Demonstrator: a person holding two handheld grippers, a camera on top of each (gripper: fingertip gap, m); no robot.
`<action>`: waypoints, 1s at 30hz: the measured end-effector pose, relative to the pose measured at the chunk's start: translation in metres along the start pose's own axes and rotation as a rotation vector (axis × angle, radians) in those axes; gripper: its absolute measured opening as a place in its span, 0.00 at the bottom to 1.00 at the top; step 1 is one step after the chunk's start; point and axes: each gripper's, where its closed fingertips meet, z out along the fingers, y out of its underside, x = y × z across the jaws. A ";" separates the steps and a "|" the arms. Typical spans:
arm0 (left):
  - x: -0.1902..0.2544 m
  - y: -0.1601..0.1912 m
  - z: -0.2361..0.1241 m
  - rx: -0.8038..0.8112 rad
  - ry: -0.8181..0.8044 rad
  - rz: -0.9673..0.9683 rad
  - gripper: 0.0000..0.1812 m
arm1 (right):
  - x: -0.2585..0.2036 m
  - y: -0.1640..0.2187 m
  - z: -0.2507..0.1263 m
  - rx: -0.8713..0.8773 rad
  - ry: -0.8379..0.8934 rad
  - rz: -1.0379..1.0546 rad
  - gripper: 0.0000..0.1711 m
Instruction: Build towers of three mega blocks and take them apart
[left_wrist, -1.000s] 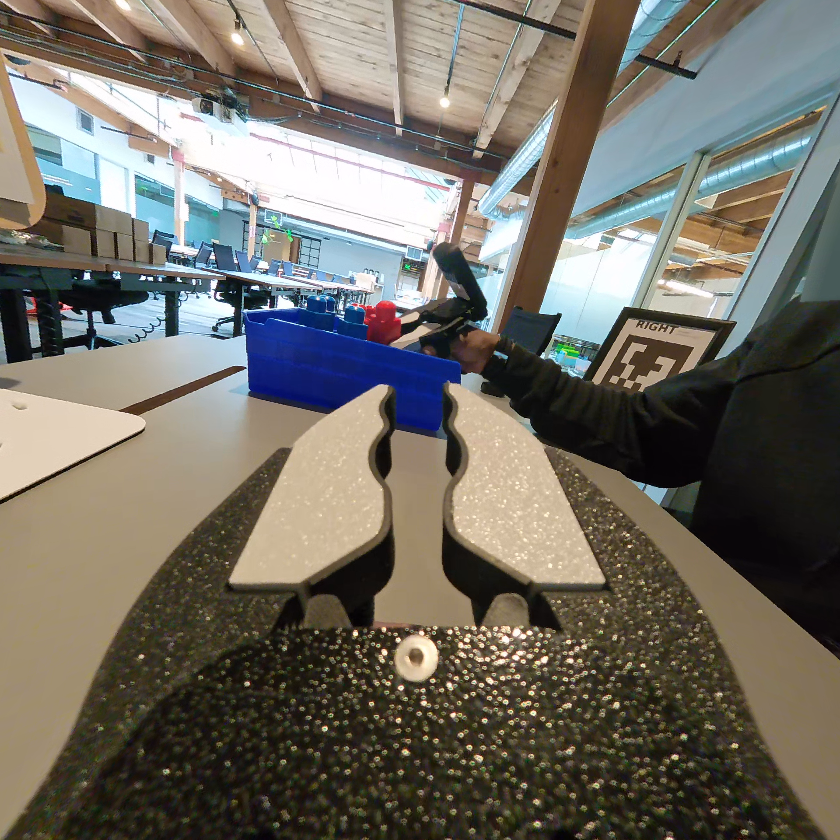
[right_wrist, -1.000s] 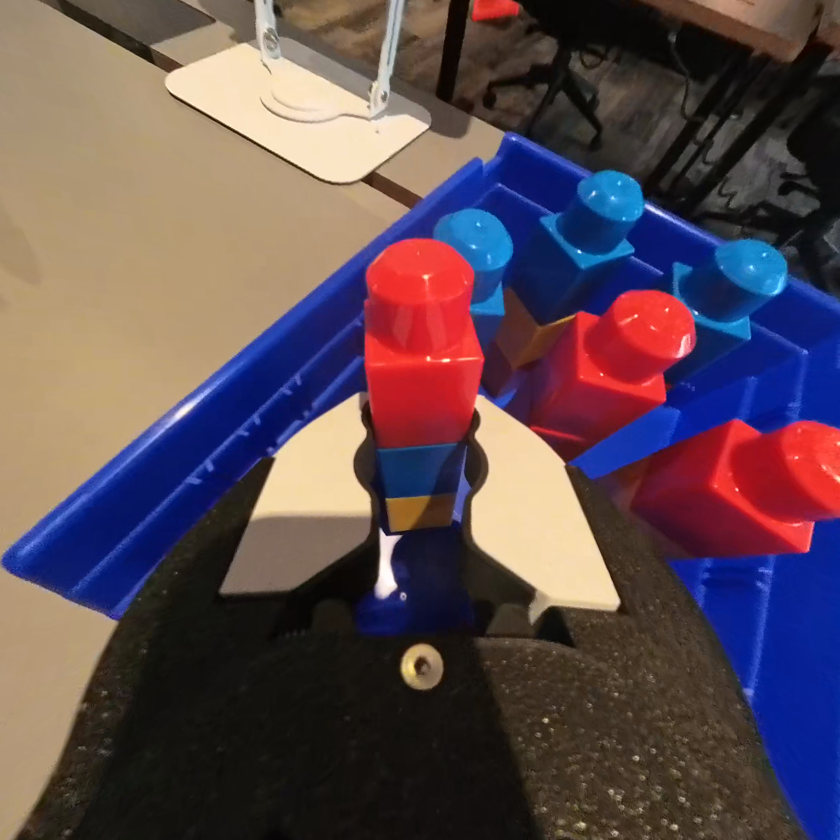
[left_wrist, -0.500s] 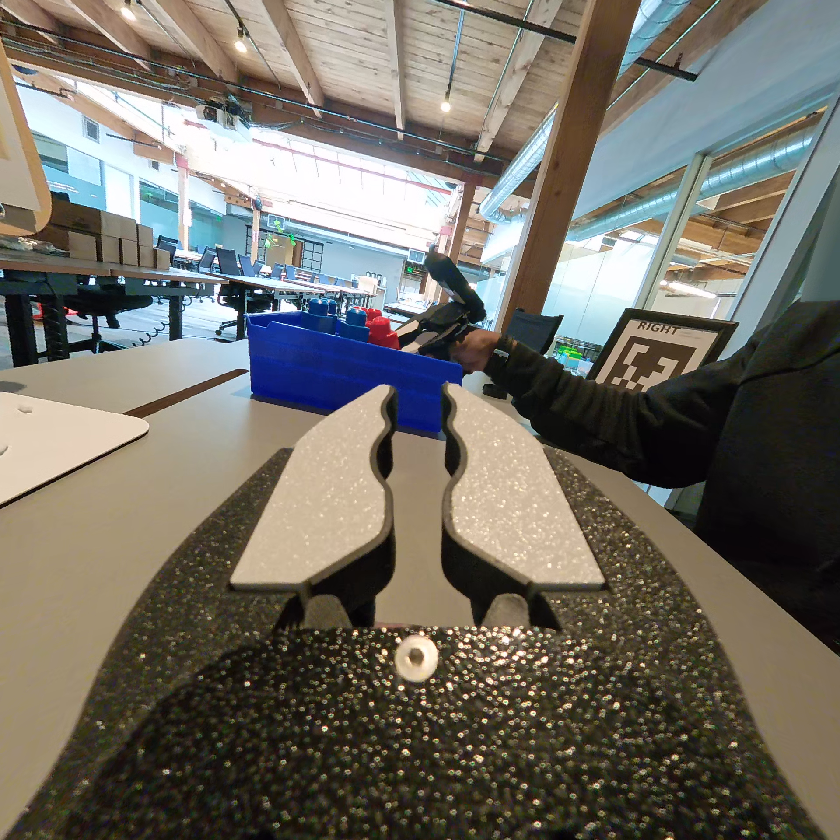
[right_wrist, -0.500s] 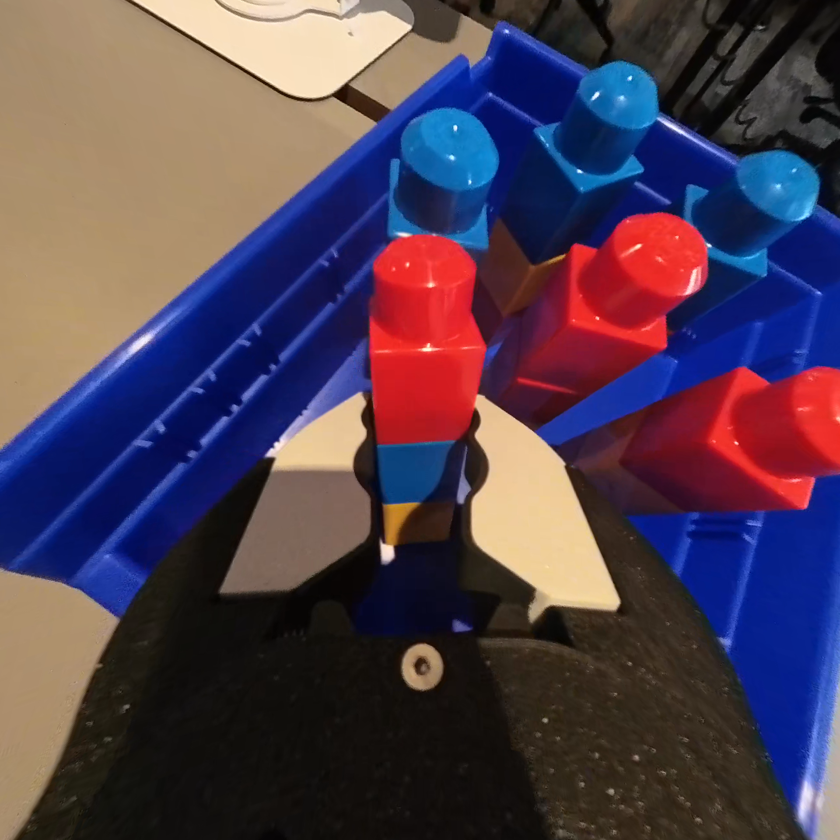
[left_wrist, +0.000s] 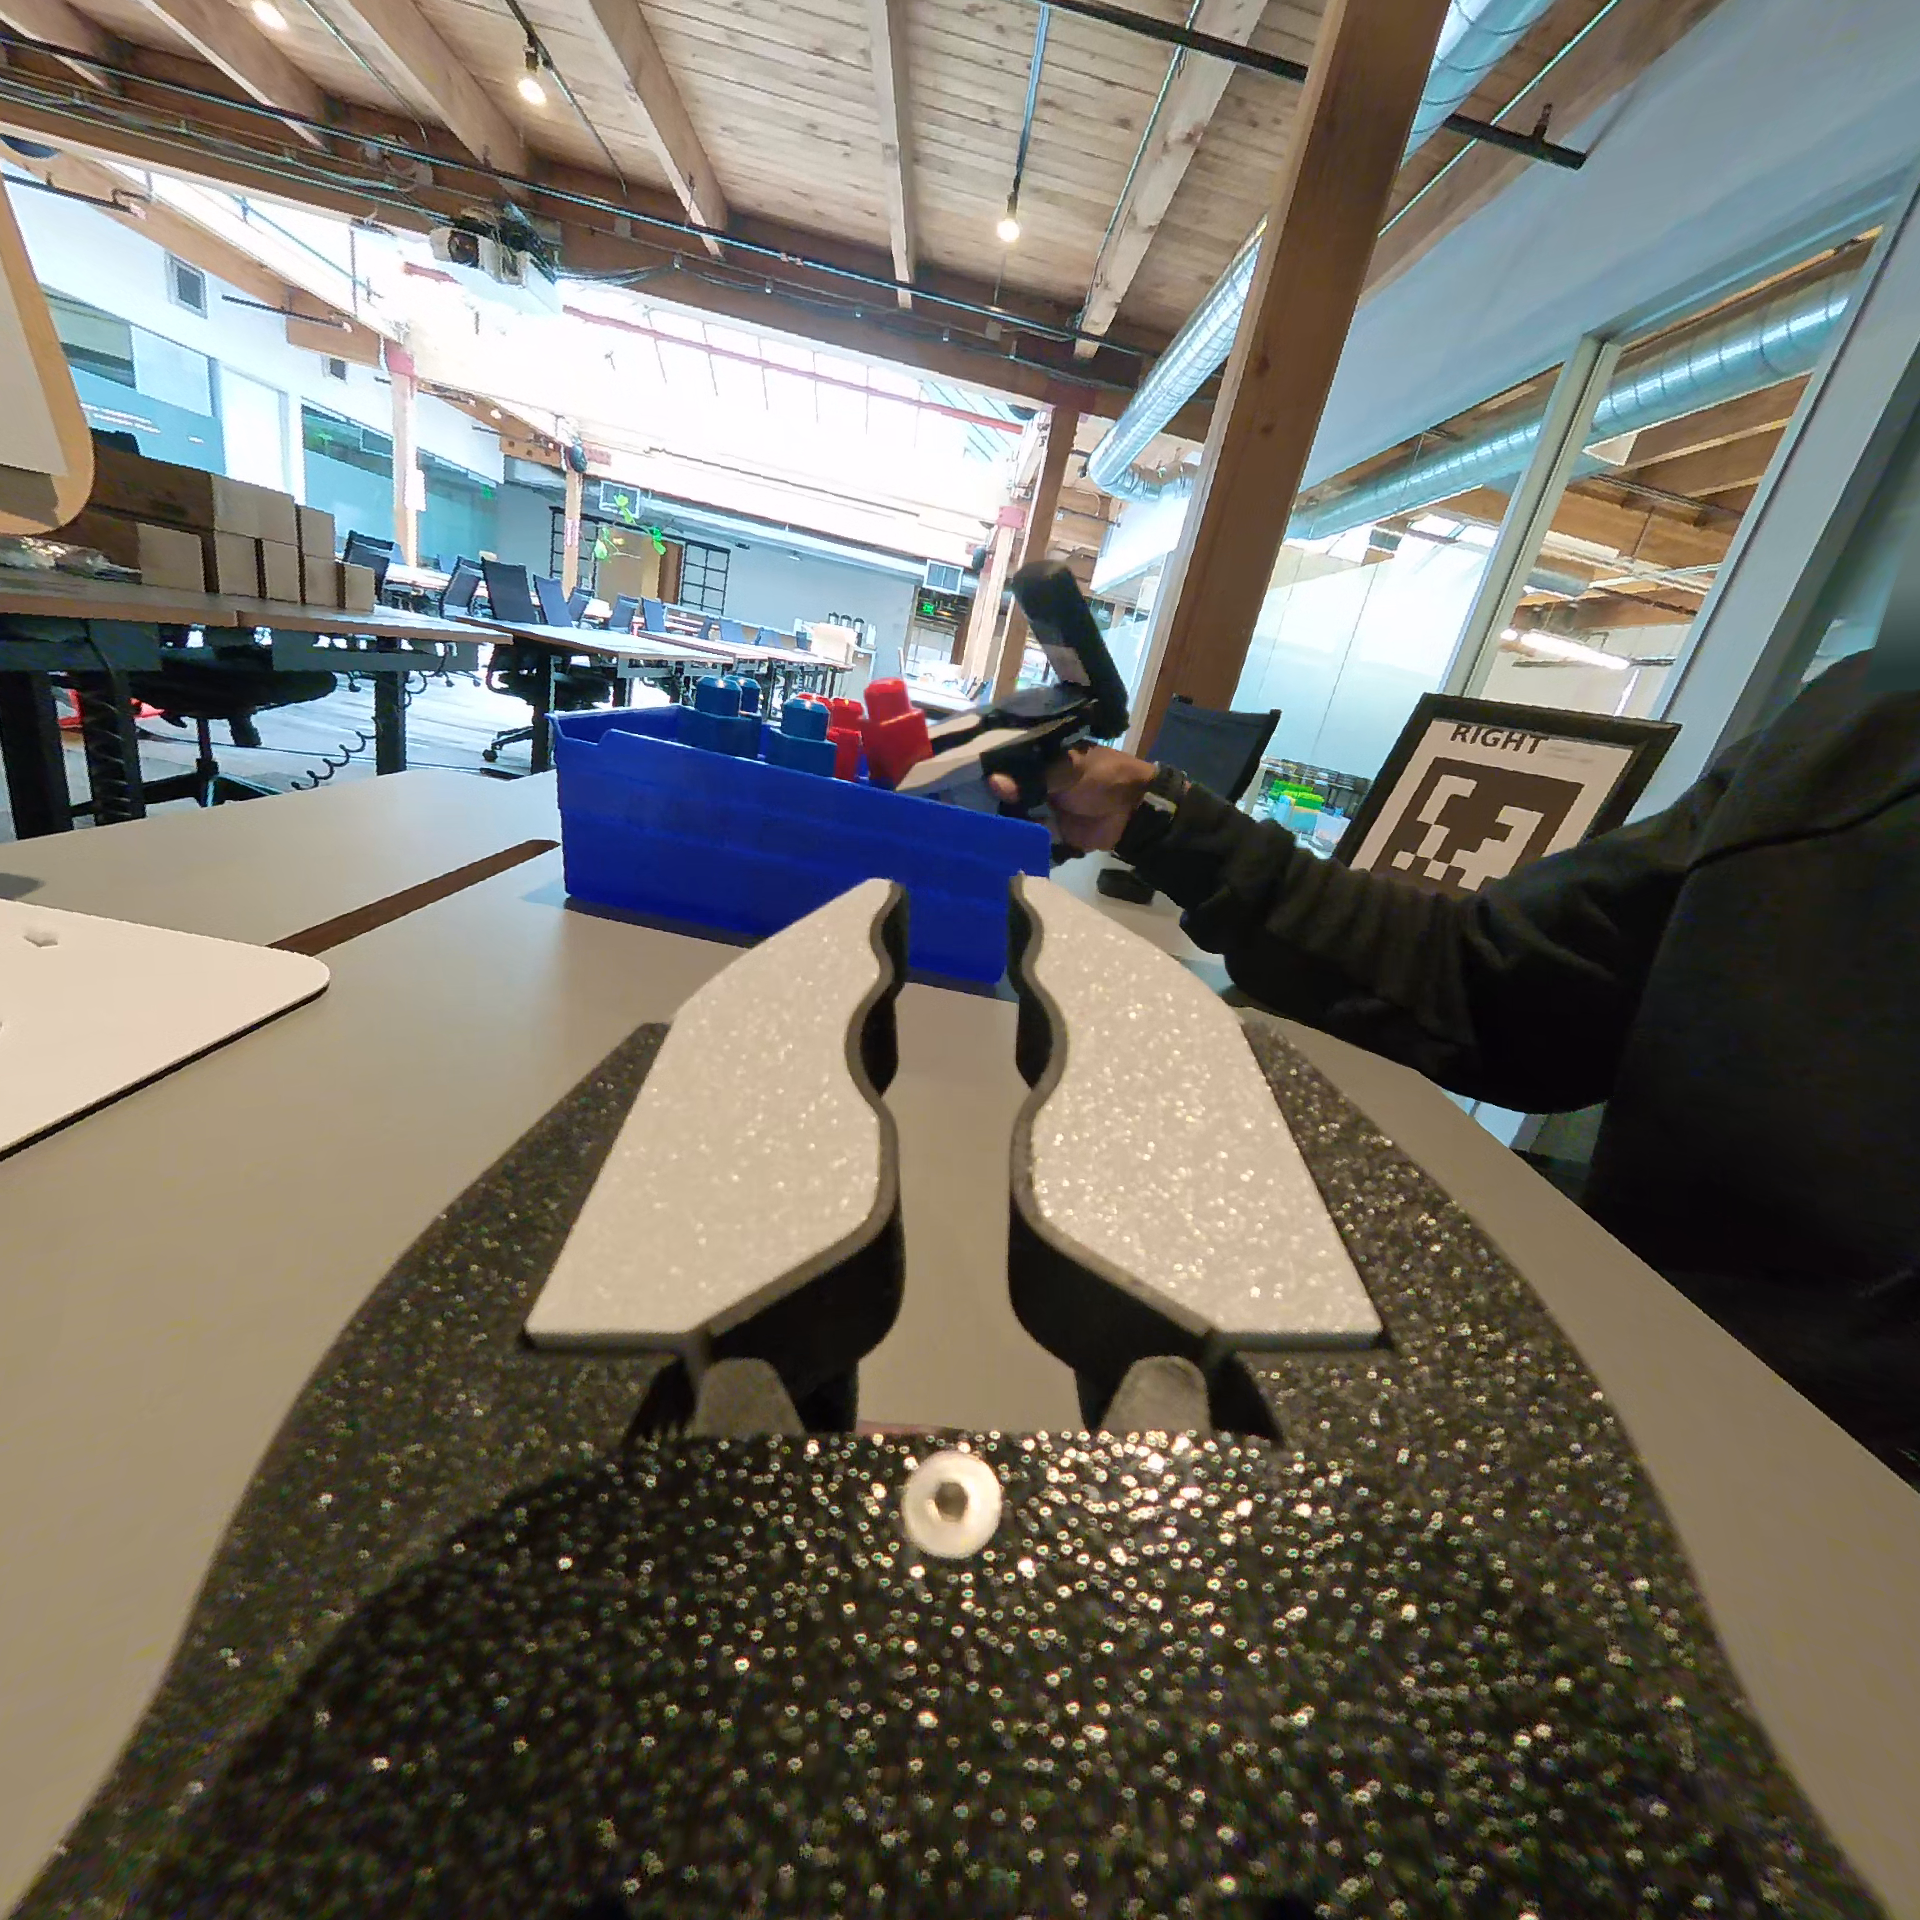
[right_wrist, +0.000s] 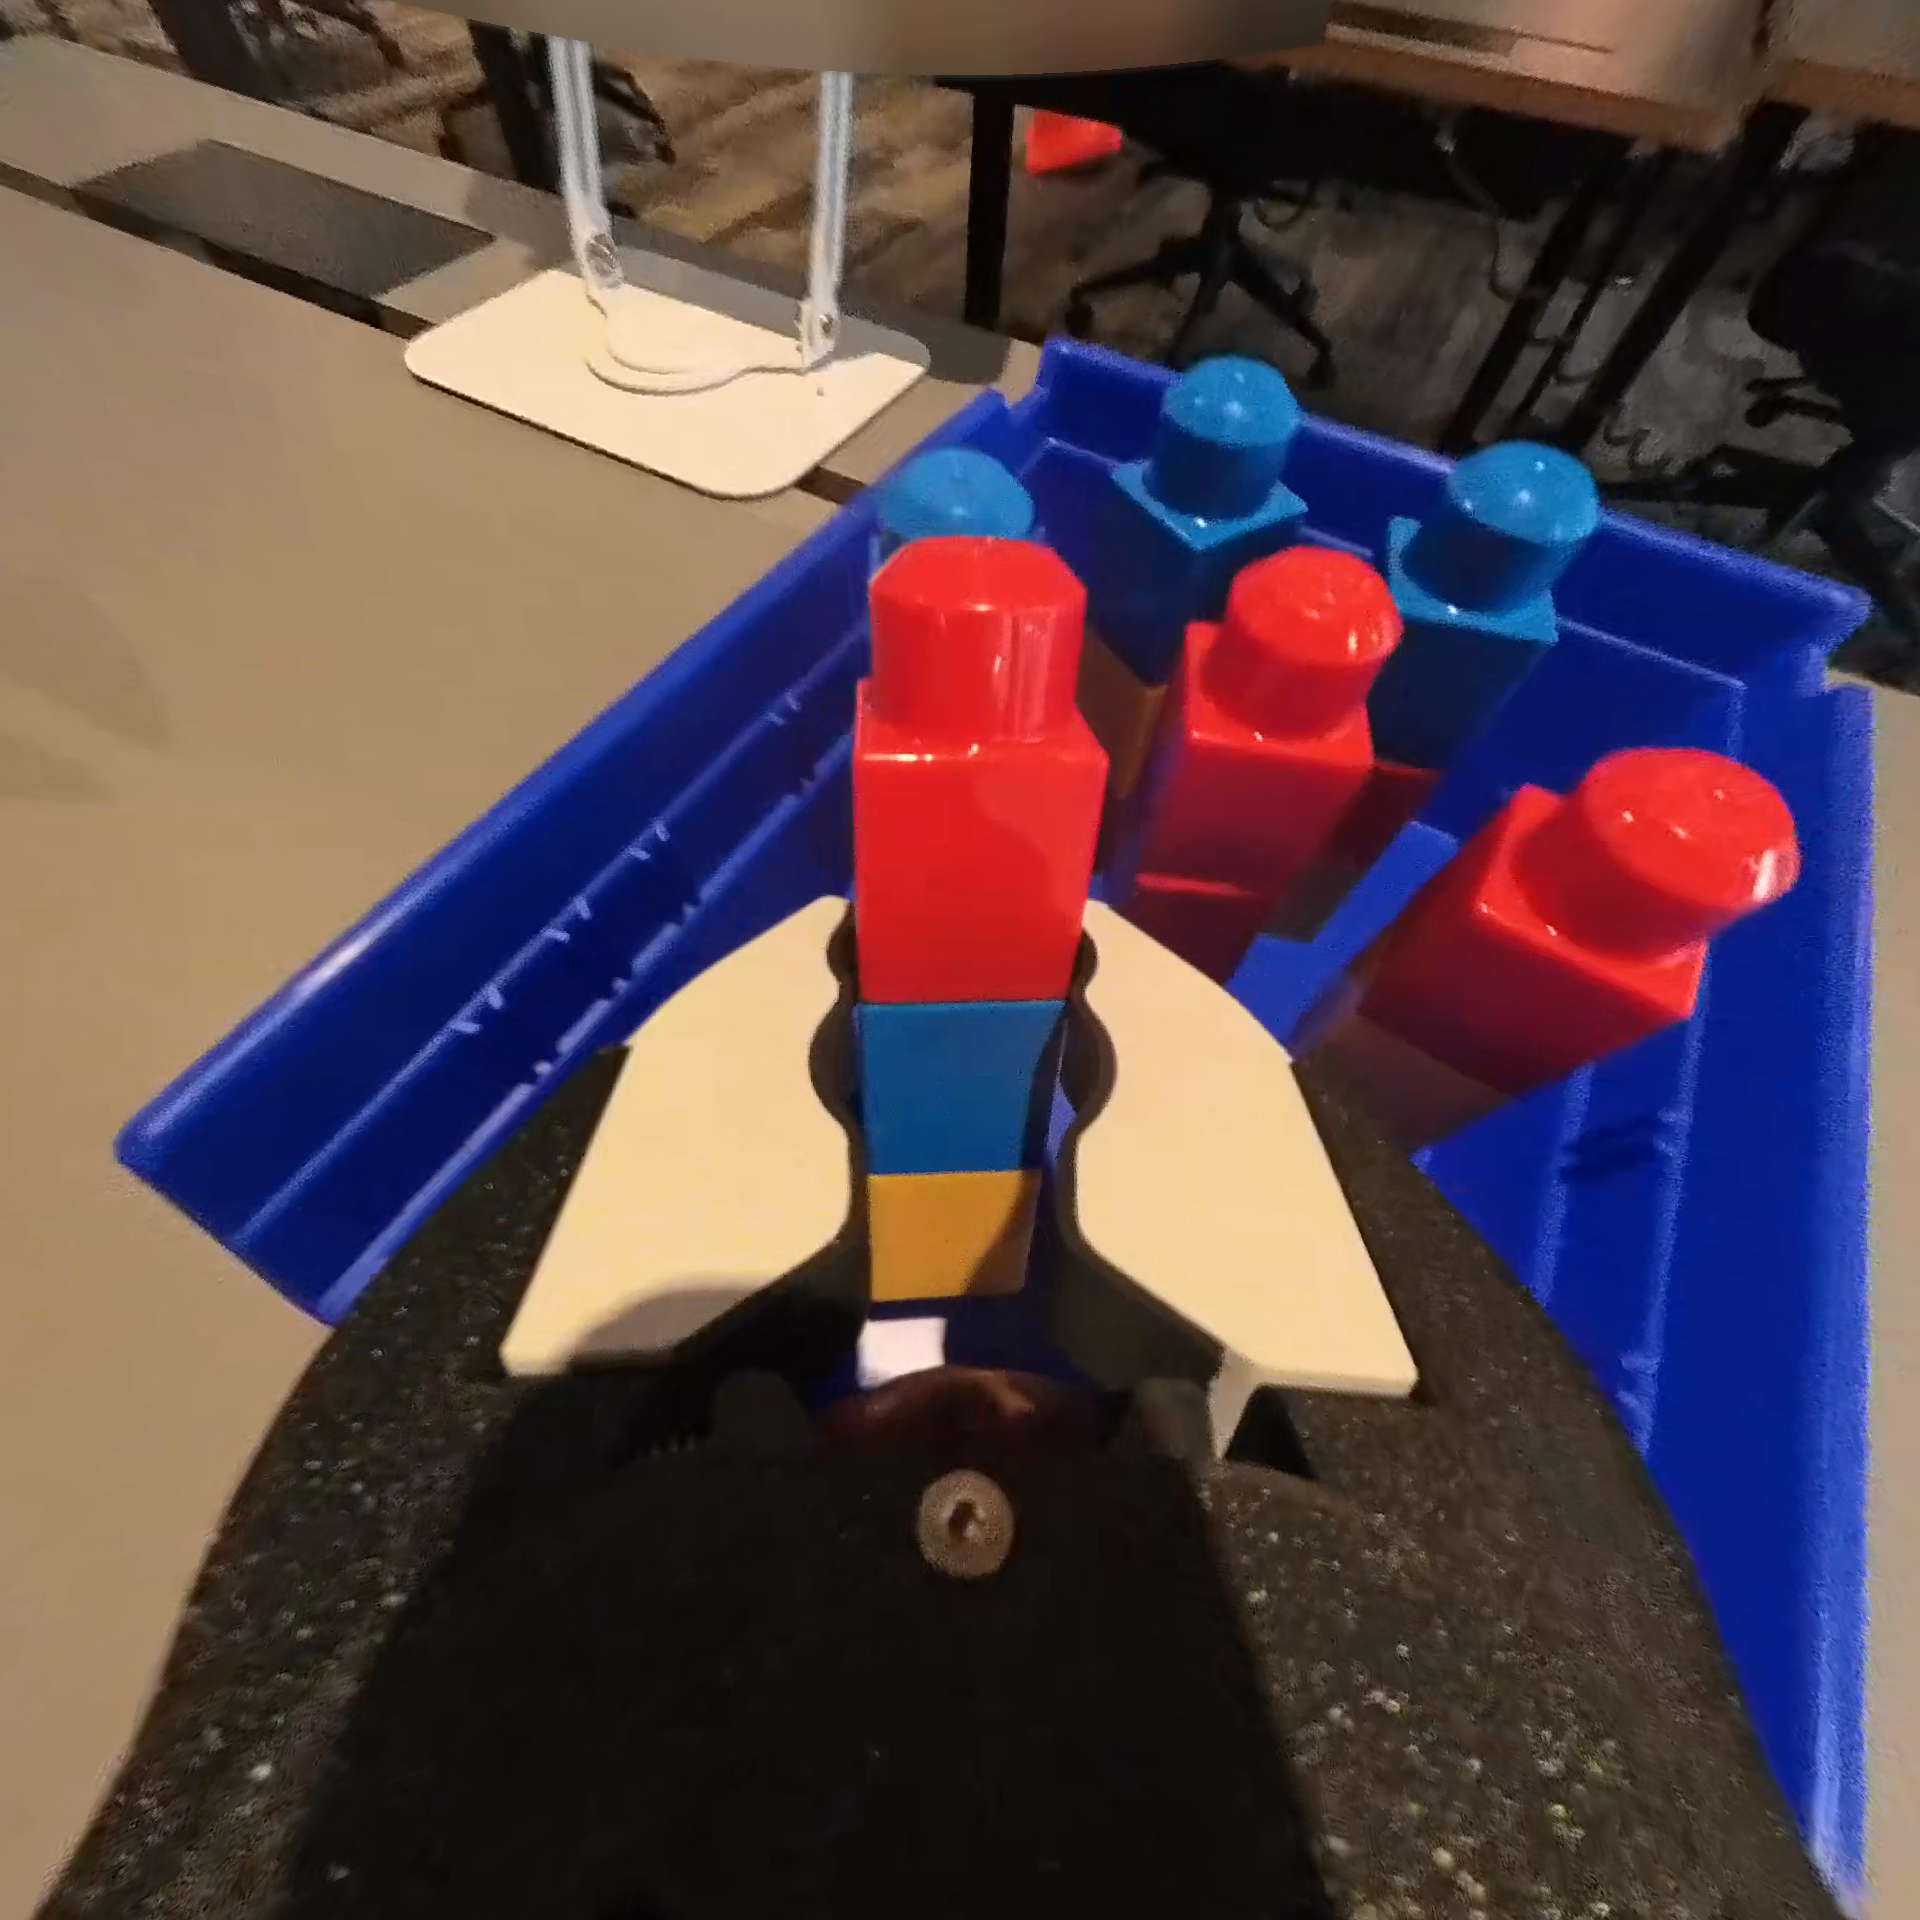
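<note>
A three-block tower (right_wrist: 961, 935), red block on top, blue in the middle and yellow at the bottom, is sitting clamped between the fingers of the right hand-held gripper (right_wrist: 961, 1049). The jaws are pressing against the tower's blue and lower red sections, closed only as far as the blocks' width allows. The tower is standing upright over the near left part of the blue bin (right_wrist: 540, 997); whether its base is touching the bin floor cannot be told.

Other towers are standing in the same bin. A red-topped tower (right_wrist: 1262, 727) is standing just right of the held one, another red-topped tower (right_wrist: 1579, 925) is leaning rightward at the near right, and three blue-topped towers (right_wrist: 1216, 499) are lining the far end of the bin.

The left hand-held gripper (left_wrist: 956, 925) is lying low over the grey tabletop (left_wrist: 260, 1195), well apart from the bin, with a narrow gap showing between its fingers and nothing in them. In the left wrist view a person's hand (left_wrist: 1091, 795) in a dark sleeve is holding the right hand-held gripper over the bin's right end.

A white base plate (right_wrist: 665, 390) is resting on the tabletop beyond the bin's left side. A framed marker board (left_wrist: 1496, 800) is standing behind the person's arm.
</note>
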 end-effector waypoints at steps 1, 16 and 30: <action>0.000 0.000 0.000 -0.001 0.001 -0.001 0.10 | 0.002 0.002 -0.001 -0.005 0.019 -0.002 0.22; 0.003 0.001 0.000 -0.004 0.007 0.009 0.09 | 0.011 0.042 -0.025 -0.070 0.208 0.129 0.22; 0.004 0.001 0.000 0.001 0.002 0.010 0.09 | 0.003 0.051 -0.049 -0.039 0.287 0.090 0.25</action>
